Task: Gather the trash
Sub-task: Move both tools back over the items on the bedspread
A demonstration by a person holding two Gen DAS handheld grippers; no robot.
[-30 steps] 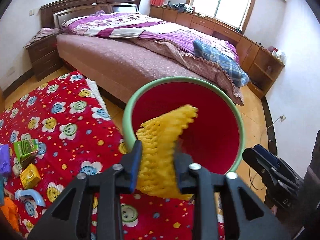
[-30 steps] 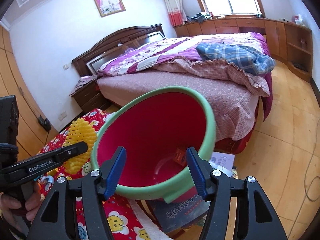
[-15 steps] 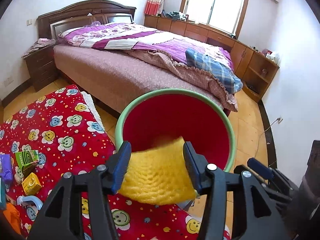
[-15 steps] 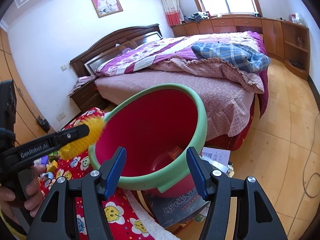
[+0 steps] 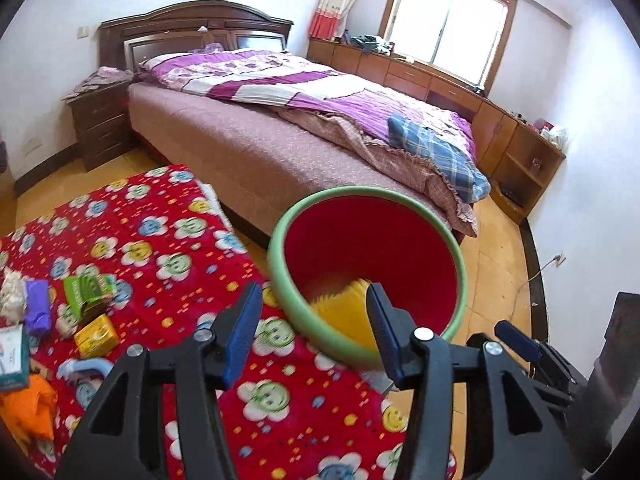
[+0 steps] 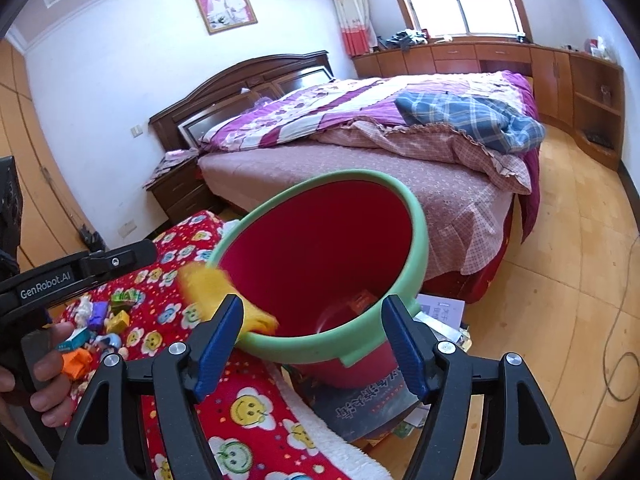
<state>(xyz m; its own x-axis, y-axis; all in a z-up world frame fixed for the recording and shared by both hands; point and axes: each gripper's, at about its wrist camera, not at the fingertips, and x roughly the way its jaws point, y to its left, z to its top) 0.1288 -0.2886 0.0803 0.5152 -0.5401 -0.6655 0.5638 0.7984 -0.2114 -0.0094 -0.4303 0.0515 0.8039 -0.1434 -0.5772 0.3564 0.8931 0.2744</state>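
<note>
A red bin with a green rim (image 5: pixel 304 320) (image 6: pixel 420 240) stands tilted at the edge of the red mat. A blurred yellow foam net (image 5: pixel 344 312) (image 6: pixel 216 292) is at the bin's near rim, partly inside, free of any fingers. My left gripper (image 5: pixel 312 332) is open and empty just short of the bin; its side shows in the right wrist view (image 6: pixel 80 268). My right gripper (image 6: pixel 312 344) is open and empty with the bin's near rim between its fingers. Several trash pieces lie on the mat: a green packet (image 5: pixel 86 290), a yellow box (image 5: pixel 96 334), a purple wrapper (image 5: pixel 38 312).
A red flower-print mat (image 5: pixel 152 248) covers the floor on the left. A bed (image 5: pixel 280 144) stands behind the bin. Books and papers (image 6: pixel 368 404) lie under the bin. A nightstand (image 5: pixel 100 124) and wooden cabinets (image 5: pixel 500 136) line the walls. A cable (image 6: pixel 616 360) runs across the wooden floor.
My left gripper opened and let go of the yellow foam net, which dropped to the bin's rim. The left gripper pulled back from the bin. The right gripper stayed open at the rim.
</note>
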